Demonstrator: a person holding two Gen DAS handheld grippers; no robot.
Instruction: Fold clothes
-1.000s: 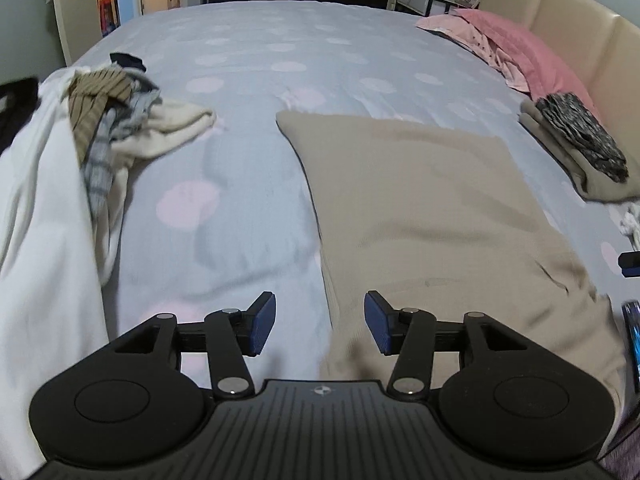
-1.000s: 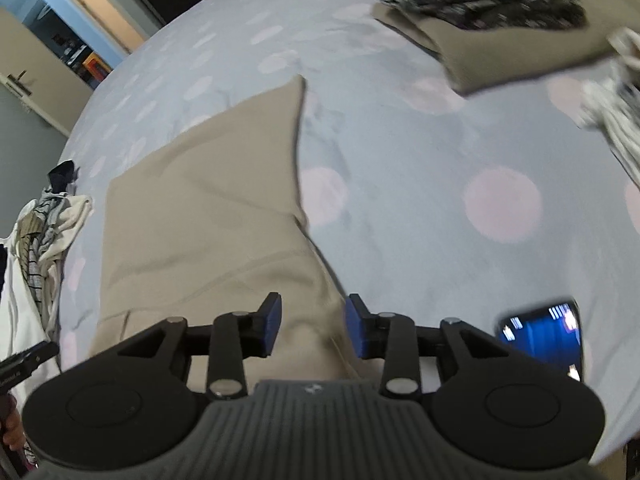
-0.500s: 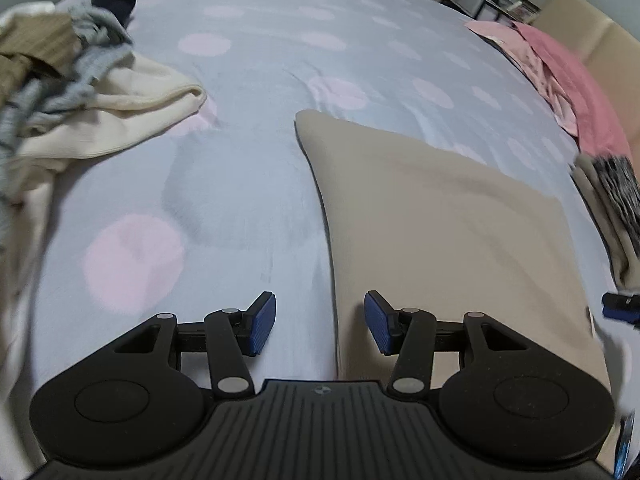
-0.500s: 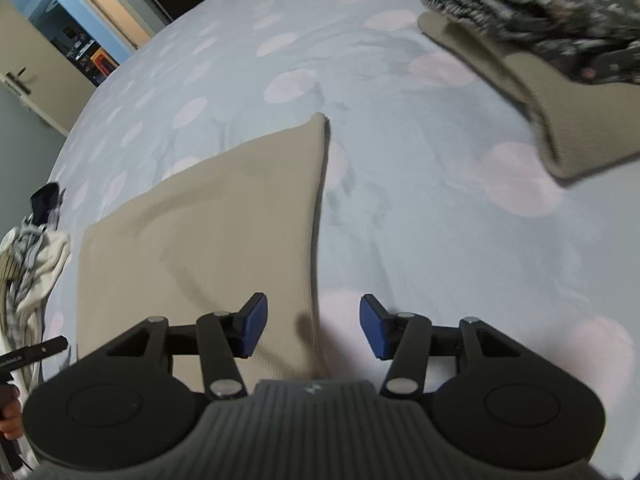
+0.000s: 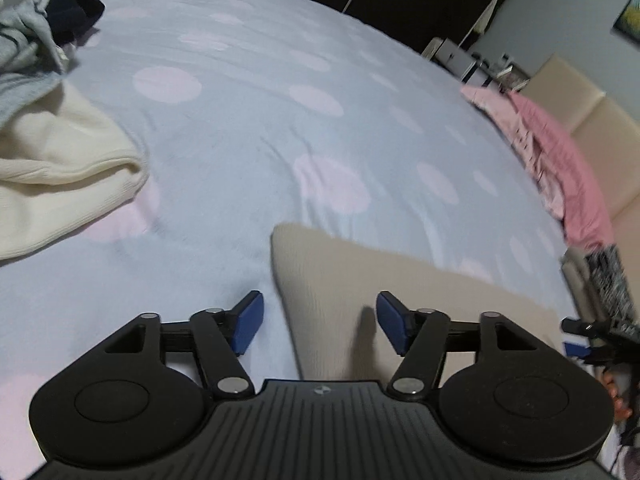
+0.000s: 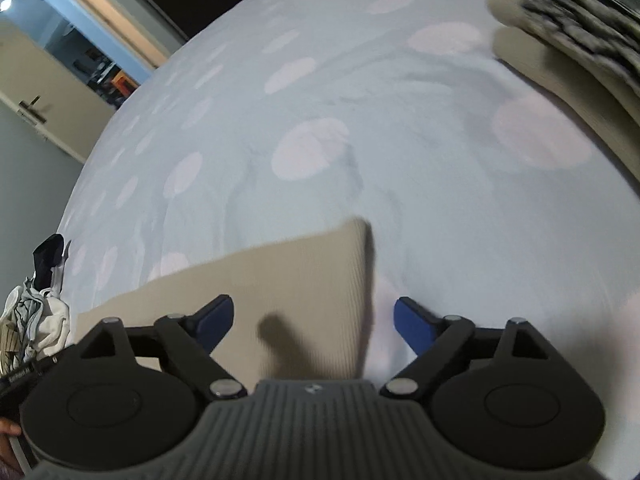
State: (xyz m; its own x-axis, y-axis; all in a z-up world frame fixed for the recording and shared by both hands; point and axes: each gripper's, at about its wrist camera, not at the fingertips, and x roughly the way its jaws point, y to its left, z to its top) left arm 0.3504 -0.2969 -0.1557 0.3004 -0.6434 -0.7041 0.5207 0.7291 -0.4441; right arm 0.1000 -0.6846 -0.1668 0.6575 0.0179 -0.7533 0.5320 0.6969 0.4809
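Two handheld grippers hover low over a pale blue bedspread with pink dots (image 5: 248, 128), each above one far corner of a flat beige ribbed-knit garment (image 5: 360, 292) spread on the bed. On the left side, the left gripper (image 5: 318, 322) has its blue-padded fingers (image 5: 248, 320) spread wide, straddling the garment's left edge near its rounded far corner; one finger is over the bedspread, the other over the cloth, and neither grips anything. On the right side, the right gripper (image 6: 314, 322) is likewise wide apart, its fingers (image 6: 412, 326) either side of the garment's right edge just short of the pointed far corner, holding nothing. Whether the pads touch the fabric cannot be told. To the left lies a heap of unfolded clothes with a cream knit piece (image 5: 60, 176) nearest, grey and dark items behind it. To the right sits a stack of folded clothes, a black-and-white patterned piece (image 6: 580, 12) on top of beige ones. Pink bedding (image 5: 560, 152) lies against a cream padded headboard (image 5: 600, 120).
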